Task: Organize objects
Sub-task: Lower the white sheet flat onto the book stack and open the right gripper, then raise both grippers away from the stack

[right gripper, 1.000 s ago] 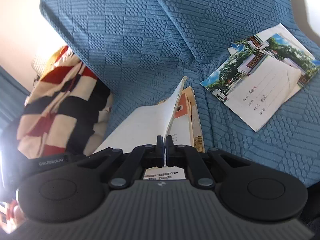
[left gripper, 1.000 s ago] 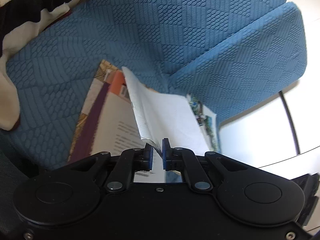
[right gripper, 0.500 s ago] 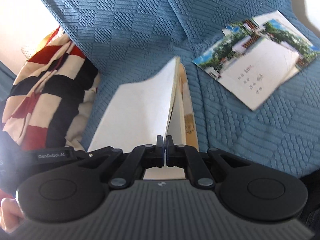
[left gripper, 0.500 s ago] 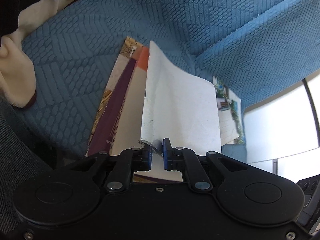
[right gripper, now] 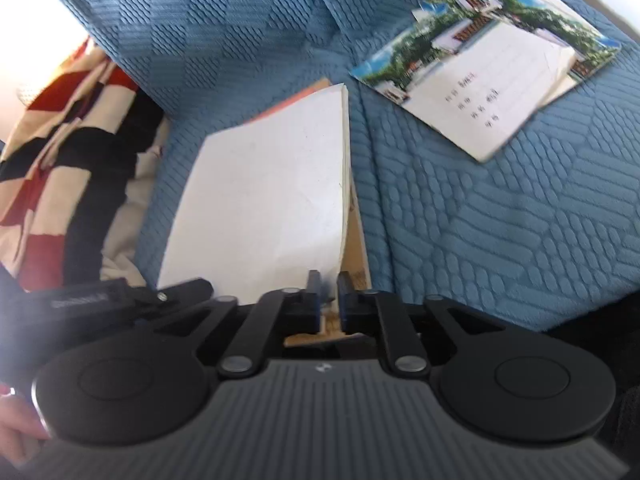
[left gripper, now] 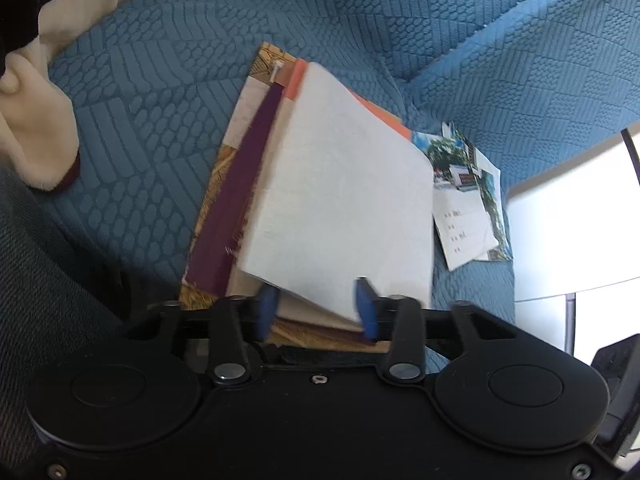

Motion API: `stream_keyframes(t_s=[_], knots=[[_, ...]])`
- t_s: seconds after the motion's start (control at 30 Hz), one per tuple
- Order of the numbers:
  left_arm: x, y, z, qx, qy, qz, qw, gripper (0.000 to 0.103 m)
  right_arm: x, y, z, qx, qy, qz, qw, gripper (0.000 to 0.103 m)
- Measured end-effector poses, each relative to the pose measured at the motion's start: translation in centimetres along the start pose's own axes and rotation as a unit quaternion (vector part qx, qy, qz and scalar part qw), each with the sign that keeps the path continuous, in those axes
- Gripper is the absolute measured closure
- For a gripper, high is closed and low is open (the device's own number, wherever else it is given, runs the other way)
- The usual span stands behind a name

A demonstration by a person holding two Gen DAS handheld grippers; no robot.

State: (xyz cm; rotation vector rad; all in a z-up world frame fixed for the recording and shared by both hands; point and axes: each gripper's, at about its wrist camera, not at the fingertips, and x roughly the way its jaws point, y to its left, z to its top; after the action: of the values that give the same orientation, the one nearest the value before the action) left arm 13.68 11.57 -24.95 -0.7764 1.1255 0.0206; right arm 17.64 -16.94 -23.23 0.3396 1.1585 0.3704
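A blue quilted sofa is filling most of both views, its seat meeting the backrest across the upper part of each frame. A red, black and cream blanket is lying bunched at the left edge of the right wrist view, and its cream edge is showing in the upper left corner of the left wrist view.

A stack of books is lying on the seat in the centre of the left wrist view, with a dark purple cover and a patterned brown one underneath. A white notebook is resting on top of that stack, tilted, with its near edge lifted off the books; an orange cover is peeking out behind its far edge. In the right wrist view the notebook is sitting at centre, its right edge raised.

A pile of photo booklets is lying in the upper right of the right wrist view, apart from the stack, with trees and buildings printed around a white panel of writing.

The left gripper is sitting at lower centre, fingers spread wide on either side of the notebook's near edge. The right gripper is at lower centre with fingers narrowly parted around the notebook's near corner, and I cannot tell whether they are pinching it
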Motion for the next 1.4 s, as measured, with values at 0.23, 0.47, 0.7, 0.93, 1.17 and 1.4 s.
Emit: stream_keyframes(t_s=[0.23, 0.47, 0.7, 0.93, 1.17, 1.4], knots=[[-2.4, -2.1, -2.0, 0.029, -0.023, 0.016, 0.9992, 0.038, -2.6, -0.1, -0.5, -0.004, -0.016, -0.007, 1.000, 0.055], [-6.4, -5.9, -2.7, 0.075, -0.082, 0.009, 0.9937, 0.036, -7.7, 1.4, 0.6, -0.041, -0.075, -0.013, 0.996, 0.055], [-9.5, -10.3, -2.4, 0.125, -0.125, -0.002, 0.9842, 0.036, -13.1, 2.6, 1.4, -0.086, -0.141, -0.002, 0.986, 0.055], [-11.6, -13.7, -3.0, 0.158, -0.146, -0.018, 0.9764, 0.036, -17.4, 2.1, 1.4, -0.087, -0.179, 0.000, 0.980, 0.056], [-13.3, -15.8, -4.6, 0.190, -0.170, -0.018, 0.9668, 0.034, -20.6, 1.4, 0.1, -0.077, -0.221, -0.019, 0.972, 0.056], [-13.8, -17.1, -6.4, 0.205, -0.179, -0.040, 0.9615, 0.025, -21.9, -0.3, -1.4, -0.062, -0.227, -0.044, 0.971, 0.056]])
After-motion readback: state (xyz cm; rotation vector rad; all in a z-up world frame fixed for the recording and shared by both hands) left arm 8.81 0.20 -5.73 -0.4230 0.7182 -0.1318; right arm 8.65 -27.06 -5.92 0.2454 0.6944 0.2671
